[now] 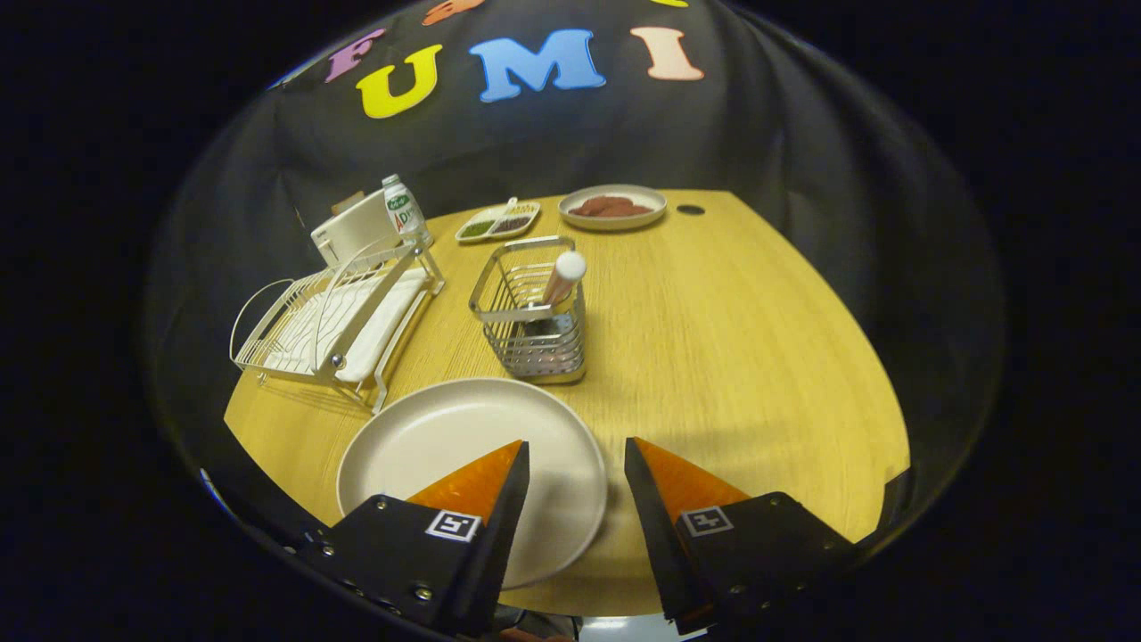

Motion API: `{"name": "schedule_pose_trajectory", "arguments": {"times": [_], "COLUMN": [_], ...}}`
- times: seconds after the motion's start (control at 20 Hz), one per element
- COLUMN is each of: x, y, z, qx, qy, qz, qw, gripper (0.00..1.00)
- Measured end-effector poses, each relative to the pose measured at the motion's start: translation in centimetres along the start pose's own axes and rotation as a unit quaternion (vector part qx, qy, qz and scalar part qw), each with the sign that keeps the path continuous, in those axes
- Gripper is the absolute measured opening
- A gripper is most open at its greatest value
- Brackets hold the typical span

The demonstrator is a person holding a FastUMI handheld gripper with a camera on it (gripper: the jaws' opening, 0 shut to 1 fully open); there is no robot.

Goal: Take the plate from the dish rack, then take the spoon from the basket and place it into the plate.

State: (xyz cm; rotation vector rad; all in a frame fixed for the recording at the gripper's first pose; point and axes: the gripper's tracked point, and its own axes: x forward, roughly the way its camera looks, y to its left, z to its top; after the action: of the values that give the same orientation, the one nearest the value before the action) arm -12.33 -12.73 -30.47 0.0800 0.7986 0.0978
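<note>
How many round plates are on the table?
2. An empty plate lies under the open gripper, before the basket; a plate of food sits at the table's far edge.

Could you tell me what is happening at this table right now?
A person is holding a tool whose fingers are open and empty. The plate already lies flat on the table, out of the rack, under the left finger. The spoon stands in the basket just beyond the plate, so fetching it looks like the step left.
</note>
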Motion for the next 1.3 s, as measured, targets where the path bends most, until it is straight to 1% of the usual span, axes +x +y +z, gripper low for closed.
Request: {"name": "schedule_pose_trajectory", "arguments": {"times": [0.15,0.35,0.55,0.65,0.75,0.8,0.85,1.05,1.3], "x": [-2.5,-4.7,-4.2,-3.7,-3.5,-3.3,-2.7,0.3,4.4], "y": [-1.7,-2.7,-2.6,-2.0,-1.1,-1.1,-0.9,0.1,1.3], "z": [3.7,8.0,10.3,11.2,12.3,12.9,12.9,13.1,12.2], "qx": [-0.018,-0.042,-0.057,-0.061,-0.053,-0.048,-0.047,-0.064,-0.057], "qy": [-0.097,-0.207,-0.278,-0.311,-0.347,-0.361,-0.372,-0.375,-0.355], "qz": [-0.017,-0.026,-0.023,-0.014,-0.001,-0.002,0.000,0.005,0.007], "qw": [0.995,0.977,0.959,0.948,0.936,0.931,0.927,0.925,0.933], "gripper": [0.67,0.67,0.67,0.67,0.67,0.67,0.66,0.67,0.67]}}
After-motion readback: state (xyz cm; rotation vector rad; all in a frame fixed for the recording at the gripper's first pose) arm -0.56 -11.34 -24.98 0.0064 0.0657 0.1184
